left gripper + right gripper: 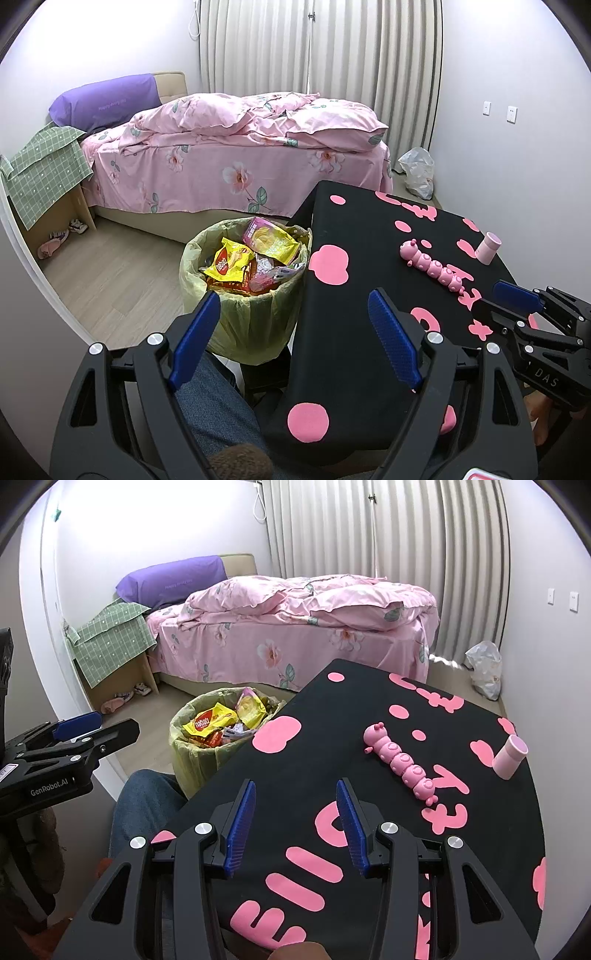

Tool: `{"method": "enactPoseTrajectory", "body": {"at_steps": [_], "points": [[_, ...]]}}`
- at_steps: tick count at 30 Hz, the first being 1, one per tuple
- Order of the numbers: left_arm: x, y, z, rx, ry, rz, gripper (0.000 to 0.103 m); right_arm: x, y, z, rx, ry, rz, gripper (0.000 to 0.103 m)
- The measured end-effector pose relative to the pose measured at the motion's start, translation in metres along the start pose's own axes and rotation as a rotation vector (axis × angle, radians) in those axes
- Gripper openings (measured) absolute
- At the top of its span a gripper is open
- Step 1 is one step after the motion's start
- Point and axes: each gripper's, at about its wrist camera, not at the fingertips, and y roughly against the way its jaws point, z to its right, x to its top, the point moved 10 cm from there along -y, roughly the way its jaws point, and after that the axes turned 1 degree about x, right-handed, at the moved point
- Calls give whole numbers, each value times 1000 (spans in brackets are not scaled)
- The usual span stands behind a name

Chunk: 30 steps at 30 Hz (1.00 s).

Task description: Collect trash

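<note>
A bin [243, 317] lined with a yellow-green bag stands on the floor by the table's left edge, also in the right wrist view [192, 753]. It is heaped with snack wrappers, among them a yellow one [229, 262] and a pink-and-yellow one [269, 240]. My left gripper [293, 299] is open and empty, its jaws spanning the bin's near rim and the table edge. My right gripper [295, 786] hovers over the black tablecloth [325, 746], open with nothing between its pads. One blue finger [517, 295] of it shows in the left wrist view. No wrapper lies on the table.
A pink caterpillar toy [400, 764] and a pink cup [509, 757] stand on the table's right side. Behind are a bed [240, 162] with pink bedding, a green cloth [48, 166] over a box, and a white plastic bag [419, 171]. A person's jeans-clad leg [218, 402] is below.
</note>
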Motion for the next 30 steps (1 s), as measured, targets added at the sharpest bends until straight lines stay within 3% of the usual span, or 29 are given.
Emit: {"method": "enactPoseTrajectory", "body": {"at_steps": [30], "points": [[0,0,1,-10,-17,0,78,3,3,8,-11,-28,9,43]]}}
